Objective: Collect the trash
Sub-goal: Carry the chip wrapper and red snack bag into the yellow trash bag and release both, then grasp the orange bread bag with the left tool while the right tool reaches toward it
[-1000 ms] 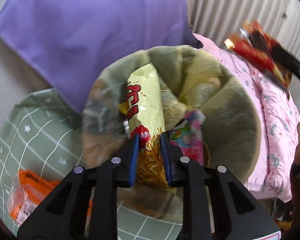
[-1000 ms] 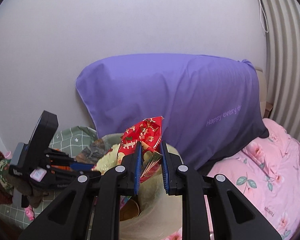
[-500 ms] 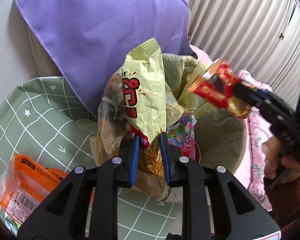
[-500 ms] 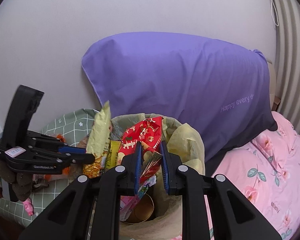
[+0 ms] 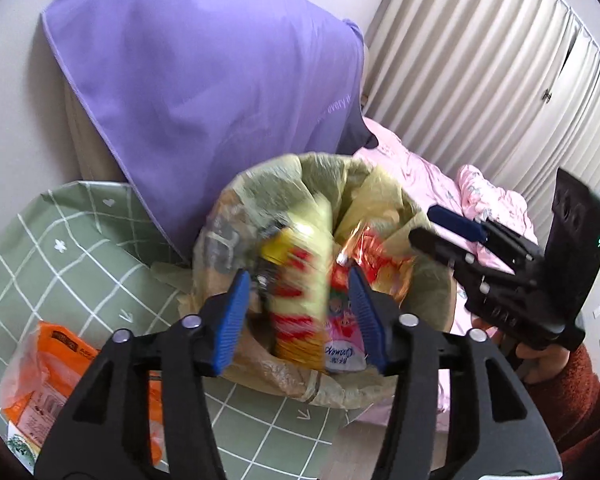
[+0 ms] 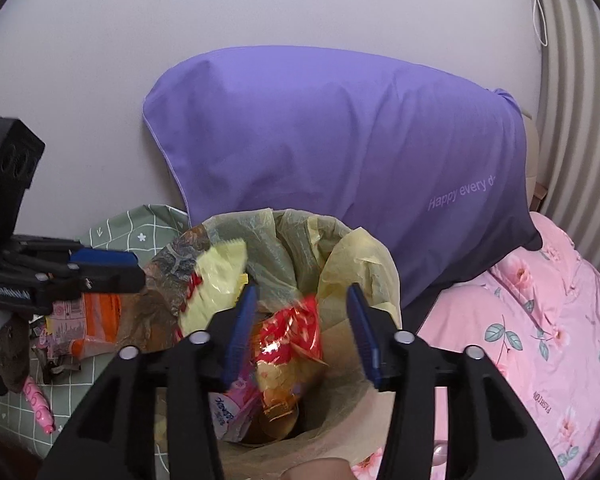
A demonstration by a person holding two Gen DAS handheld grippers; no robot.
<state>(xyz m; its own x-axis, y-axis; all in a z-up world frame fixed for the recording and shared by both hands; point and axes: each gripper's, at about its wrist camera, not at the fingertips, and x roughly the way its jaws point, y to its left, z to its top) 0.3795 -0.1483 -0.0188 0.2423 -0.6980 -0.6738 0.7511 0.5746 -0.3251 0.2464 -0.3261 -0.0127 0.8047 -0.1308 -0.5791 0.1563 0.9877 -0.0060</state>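
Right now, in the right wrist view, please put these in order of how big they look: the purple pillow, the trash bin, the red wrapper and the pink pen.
1. purple pillow
2. trash bin, though nearness to the camera enlarges it
3. red wrapper
4. pink pen

Glossy foil snack wrapper (image 6: 290,330); thin crinkly plastic bin liner (image 6: 356,256); matt cloth pillow (image 6: 340,152).

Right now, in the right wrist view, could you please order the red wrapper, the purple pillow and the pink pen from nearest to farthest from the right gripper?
1. Red wrapper: just past the open right gripper, inside the lined trash bin.
2. Pink pen: off to the left, on the green checked cloth.
3. Purple pillow: behind the bin, against the wall.
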